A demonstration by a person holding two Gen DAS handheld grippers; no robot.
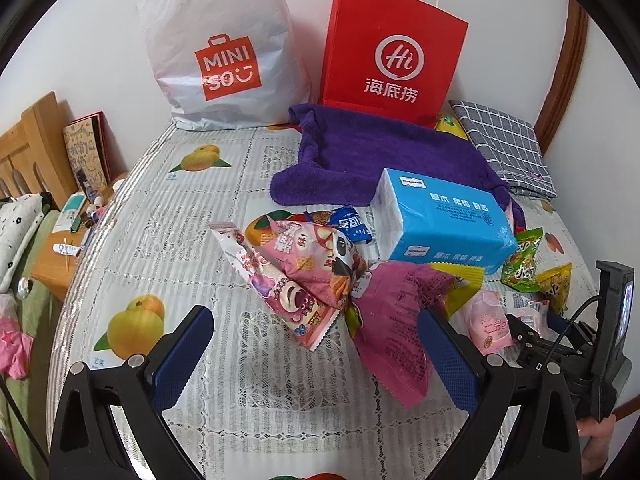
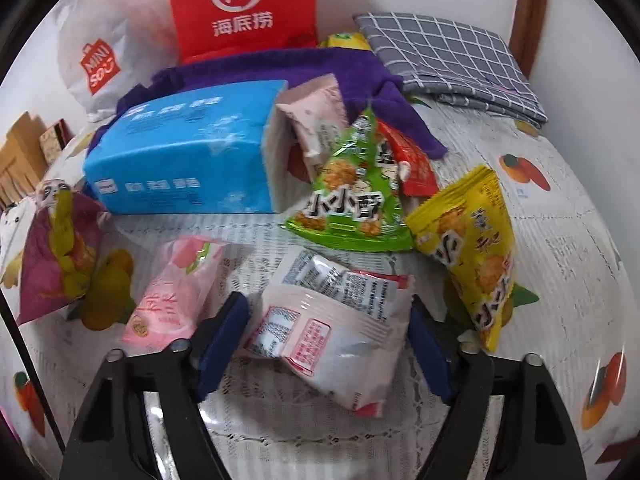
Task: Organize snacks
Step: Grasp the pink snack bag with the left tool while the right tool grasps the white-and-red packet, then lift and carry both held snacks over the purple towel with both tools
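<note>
Several snack packets lie on a lace tablecloth with fruit prints. My left gripper is open wide above a pink bear-print packet and a magenta packet; neither pad touches them. A pink panda packet and a small blue packet lie just beyond. My right gripper is open around a white and pink packet, with a thin gap at the left pad. Around it are a pale pink peach packet, a green packet and a yellow packet.
A blue tissue pack sits mid-table on a purple towel. A red paper bag and a white plastic bag stand against the back wall. A grey checked cloth lies at the far right, and a cluttered wooden stand is left.
</note>
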